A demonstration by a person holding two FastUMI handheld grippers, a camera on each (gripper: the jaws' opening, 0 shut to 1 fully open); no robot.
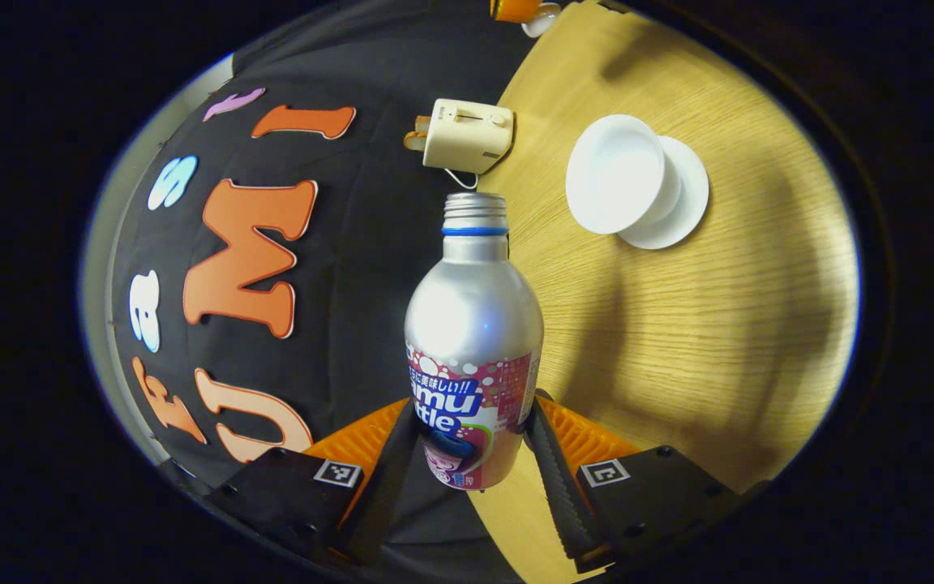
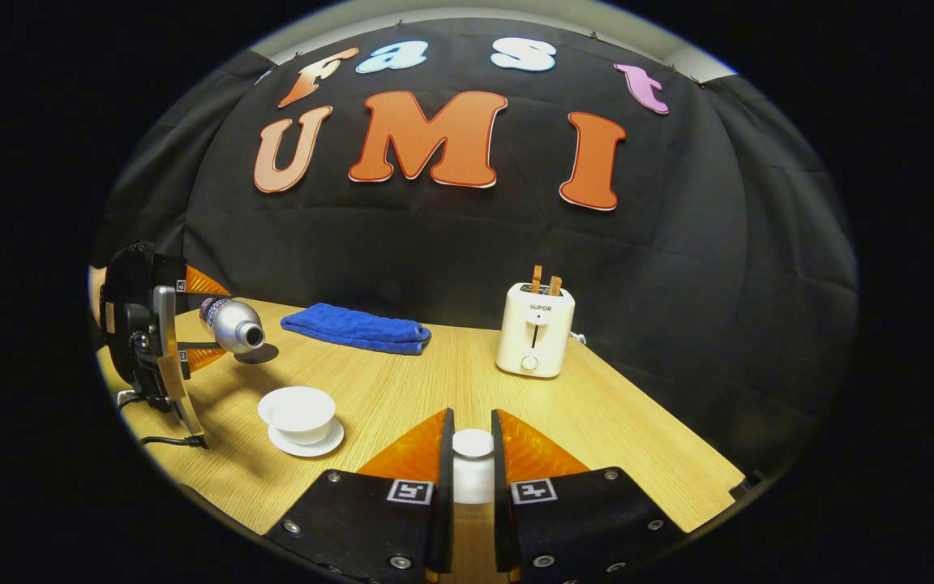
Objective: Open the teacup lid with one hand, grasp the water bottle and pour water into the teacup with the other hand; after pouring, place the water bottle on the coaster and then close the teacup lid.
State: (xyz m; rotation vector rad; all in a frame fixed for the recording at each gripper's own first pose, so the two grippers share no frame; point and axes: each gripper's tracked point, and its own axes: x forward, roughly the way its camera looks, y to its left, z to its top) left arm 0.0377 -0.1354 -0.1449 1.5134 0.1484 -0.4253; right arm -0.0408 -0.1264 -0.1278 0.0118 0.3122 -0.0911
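Left gripper: clamped on the water bottle, tipped, uncapped
Right gripper: closed on the teacup lid
Teacup: open on its saucer, below the bottle's mouth, left of the right gripper

Left gripper clamped on water bottle, bottle tilted over table.

Both fingers press the labelled lower body of the silver bottle; its threaded neck is uncapped, with a blue ring below the threads. Beyond the neck, an uncovered white teacup sits on a white saucer on the wooden table. A cream toaster stands at the table edge against the black cloth wall.
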